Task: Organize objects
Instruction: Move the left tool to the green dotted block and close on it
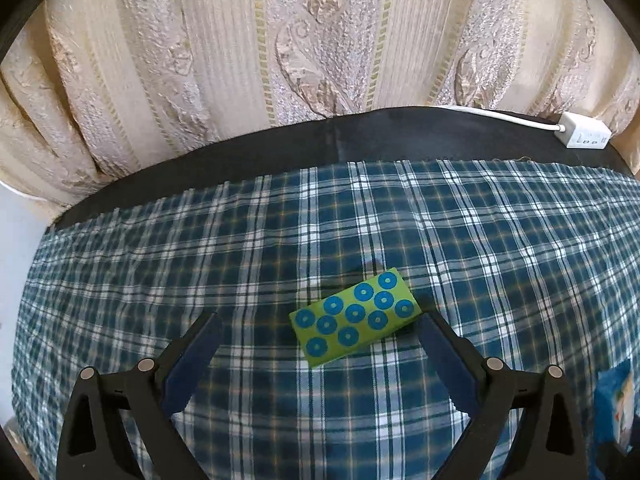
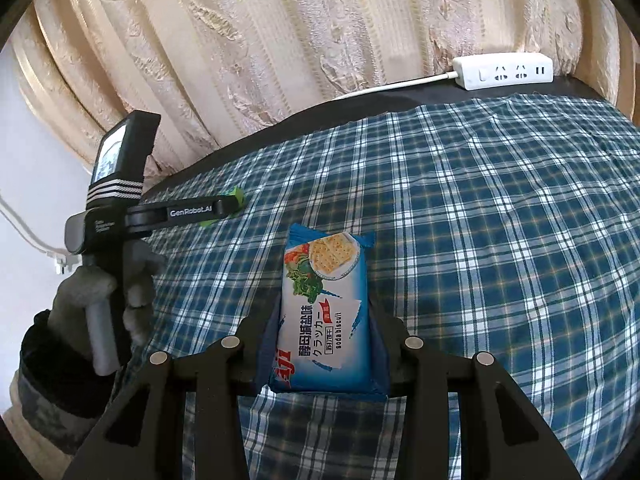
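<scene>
A: What is seen from the left wrist?

B: The left gripper [image 1: 318,326] is held with its jaws spread wide, nothing between them. A flat green rectangular block printed with blue rings [image 1: 356,317] lies on the blue-and-white checked cloth [image 1: 500,248], just ahead of the fingertips and nearer the right-hand jaw, angled across the checks. No contact between block and jaws can be made out.

A: And from the right wrist?

B: A blue plastic packet of soda biscuits with a cracker picture [image 2: 326,312] is pinched between the jaws of the right gripper [image 2: 324,320], its long side pointing forward along the fingers. Whether its far end rests on the cloth cannot be told.

A: Is the other gripper visible there?

B: Yes, at the left edge, gripped by a gloved left hand [image 2: 100,296]; a green corner of the block shows past its tip.

A: What surrounds the cloth?

B: A dark counter [image 1: 280,144] is covered by the cloth except for a bare strip at the back. A white power strip with a white cable [image 2: 506,71] is set on that strip, at the far right, against a beige embossed curtain [image 1: 320,40].
</scene>
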Motion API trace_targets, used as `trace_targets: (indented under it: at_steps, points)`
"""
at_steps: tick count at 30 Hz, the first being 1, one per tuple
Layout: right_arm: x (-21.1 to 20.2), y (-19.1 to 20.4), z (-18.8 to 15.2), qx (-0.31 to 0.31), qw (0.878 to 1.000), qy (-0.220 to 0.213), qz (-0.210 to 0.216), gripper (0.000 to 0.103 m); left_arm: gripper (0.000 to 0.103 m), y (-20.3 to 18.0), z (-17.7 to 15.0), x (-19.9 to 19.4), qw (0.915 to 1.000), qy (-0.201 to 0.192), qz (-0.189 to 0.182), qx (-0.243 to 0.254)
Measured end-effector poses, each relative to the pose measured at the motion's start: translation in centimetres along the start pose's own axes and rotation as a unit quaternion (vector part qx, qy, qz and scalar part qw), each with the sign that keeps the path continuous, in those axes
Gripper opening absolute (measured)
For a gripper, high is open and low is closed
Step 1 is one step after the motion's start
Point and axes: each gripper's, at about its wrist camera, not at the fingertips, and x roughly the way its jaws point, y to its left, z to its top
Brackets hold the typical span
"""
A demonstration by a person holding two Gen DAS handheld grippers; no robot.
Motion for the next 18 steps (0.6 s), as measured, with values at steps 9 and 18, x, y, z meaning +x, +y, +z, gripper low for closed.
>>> trace_targets:
  at_steps: [9,18]
  points:
    - [0.6,-0.1,-0.1,0.002,1.0,0.007,-0.008,0.041,0.1,1.3,1.5,2.1,0.9971,0.028,-0.051,-0.049]
    - [0.6,-0.2,-0.1,0.003,1.0,0.005,-0.009,0.042,0.098,1.7,2.5,2.9,0.9961,0.033,-0.044,-0.069]
